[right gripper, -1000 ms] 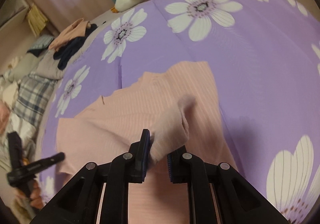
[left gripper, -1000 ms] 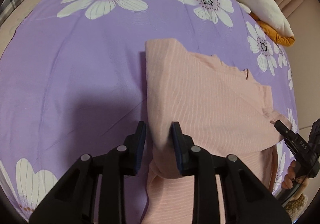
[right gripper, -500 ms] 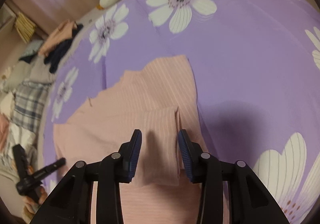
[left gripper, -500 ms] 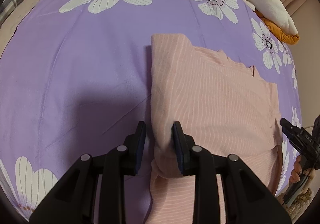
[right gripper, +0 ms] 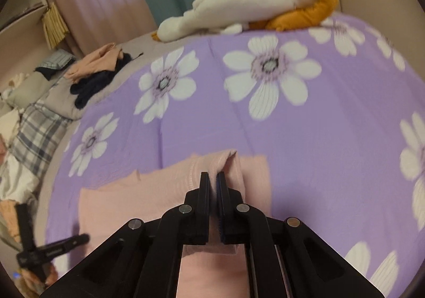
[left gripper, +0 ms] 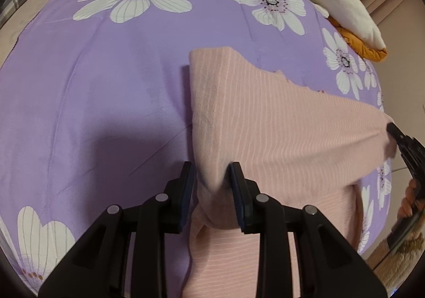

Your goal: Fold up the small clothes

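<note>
The purple flowered bedspread (left gripper: pixel 93 101) carries the pink striped garment (left gripper: pixel 279 122) toward 3 o'clock. The left tool (left gripper: pixel 212 178) grips its folded edge; the right tool (right gripper: pixel 213 186), just closed, pinches the opposite edge, lifted.

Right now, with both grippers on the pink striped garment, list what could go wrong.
1. The right gripper pinches only a thin fold of the pink striped garment; it may slip free.
2. The left gripper holds a bunched edge, so the fold could crease.
3. Uneven pulling could skew the fold on the purple flowered blanket.
</note>
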Motion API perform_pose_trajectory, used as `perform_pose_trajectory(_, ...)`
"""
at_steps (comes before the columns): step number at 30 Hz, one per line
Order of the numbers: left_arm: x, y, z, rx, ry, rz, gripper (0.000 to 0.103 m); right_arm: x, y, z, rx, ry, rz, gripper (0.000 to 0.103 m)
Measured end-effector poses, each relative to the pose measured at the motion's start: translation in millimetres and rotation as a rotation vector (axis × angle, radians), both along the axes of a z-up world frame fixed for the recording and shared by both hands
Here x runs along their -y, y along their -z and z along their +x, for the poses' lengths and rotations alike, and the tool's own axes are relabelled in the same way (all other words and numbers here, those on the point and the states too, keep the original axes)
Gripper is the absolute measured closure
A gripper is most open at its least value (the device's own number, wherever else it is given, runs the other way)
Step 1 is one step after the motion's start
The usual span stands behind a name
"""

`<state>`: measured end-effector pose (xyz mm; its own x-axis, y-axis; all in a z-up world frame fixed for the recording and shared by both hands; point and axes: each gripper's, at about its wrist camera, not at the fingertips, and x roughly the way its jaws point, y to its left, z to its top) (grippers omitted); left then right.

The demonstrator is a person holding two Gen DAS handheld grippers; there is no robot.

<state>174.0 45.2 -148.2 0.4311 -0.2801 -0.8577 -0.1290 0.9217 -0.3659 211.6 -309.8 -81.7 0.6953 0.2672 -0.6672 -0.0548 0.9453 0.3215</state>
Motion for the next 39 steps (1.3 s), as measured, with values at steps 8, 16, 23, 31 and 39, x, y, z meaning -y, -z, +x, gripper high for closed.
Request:
perform_pose_trajectory(8, 7, 6, 5, -0.034, 0.011, -0.021, 0.07, 7, 51, 26, -0.123, 0.057, -0.071, 0.097)
perform_pose_trajectory(16, -7, -18, 13, 0.036, -0.034, -0.046, 0.076, 6, 85, 30, -0.203, 0.079, -0.097, 0.097)
perform_pose_trajectory(23, -10, 3, 42, 0.008, -0.058, 0.0, 0.077, 7, 83, 26, -0.193, 0.078, -0.098, 0.097)
perform_pose_trajectory(31, -6, 21, 48, 0.023, -0.032, 0.056, 0.073, 9, 90, 26, -0.198, 0.084, -0.104, 0.097)
perform_pose_trajectory(39, -1, 4, 23, 0.031, -0.02, 0.056, 0.076, 15, 78, 12, -0.21, 0.102, -0.077, 0.096)
